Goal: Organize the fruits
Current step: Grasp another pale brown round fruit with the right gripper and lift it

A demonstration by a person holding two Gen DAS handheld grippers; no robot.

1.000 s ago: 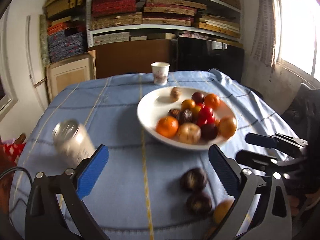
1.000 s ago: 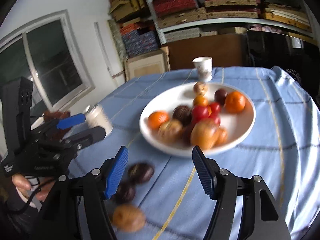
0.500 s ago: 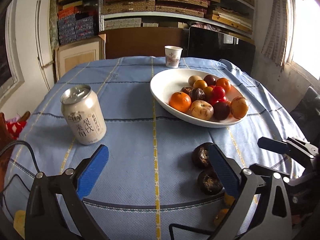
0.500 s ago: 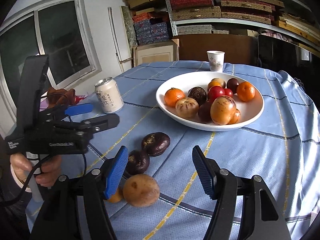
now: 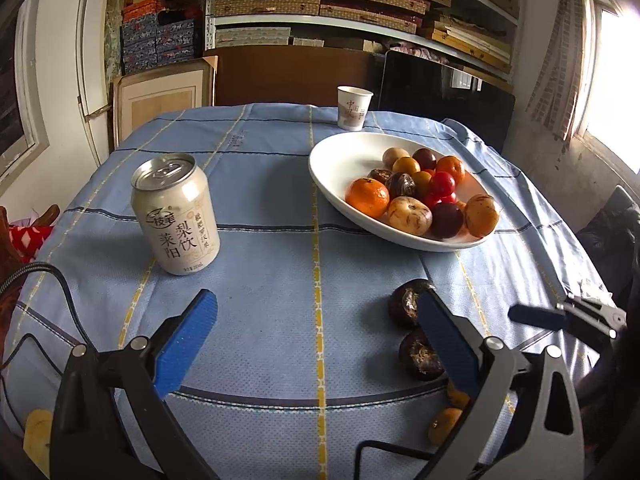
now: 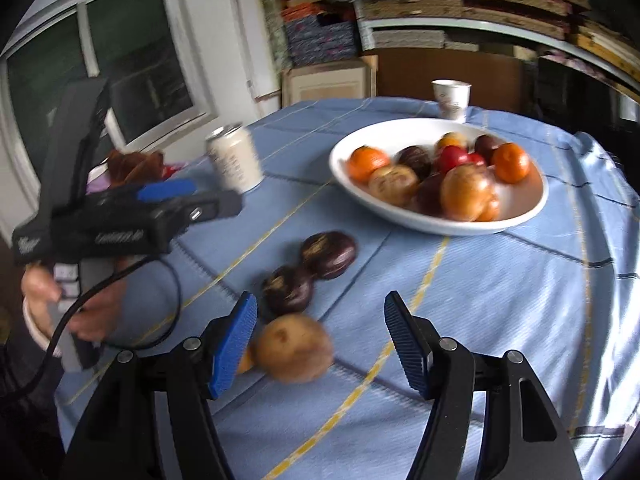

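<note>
On the left of the table stands a drink can (image 5: 176, 214), upright on the blue cloth (image 5: 280, 264) and just ahead of the left gripper (image 5: 316, 338). That gripper hangs low over the near part of the table, tilted down toward the cloth, its blue pads (image 5: 188, 336) wide apart with nothing between them. A careless sweep to the left could tip the can, which looks top-heavy and easy to knock.

Toward the middle and right, the loose fruit lies on the cloth near the table's front edge: two dark fruits (image 6: 328, 254) touching each other, a brown fruit (image 6: 294, 346) just in front of them, and a small orange fruit (image 5: 444, 426) right at the near edge. The white bowl (image 5: 340, 160) sits farther back to the right, already piled with fruit, and a paper cup (image 5: 354, 108) stands beyond it.

The right gripper (image 6: 320, 342) also points down at a slant, about half open and holding nothing, with the brown fruit close to its left pad. The main risk is judged to be there: round fruit nudged by one pad instead of caught between both could roll off the near edge. A second risk is the bowl's heap, where a dropped piece could bounce others out. The person's left hand (image 6: 84, 308) grips the handle of the left gripper, and the two tools are close enough to collide if both reach for the same fruit.
</note>
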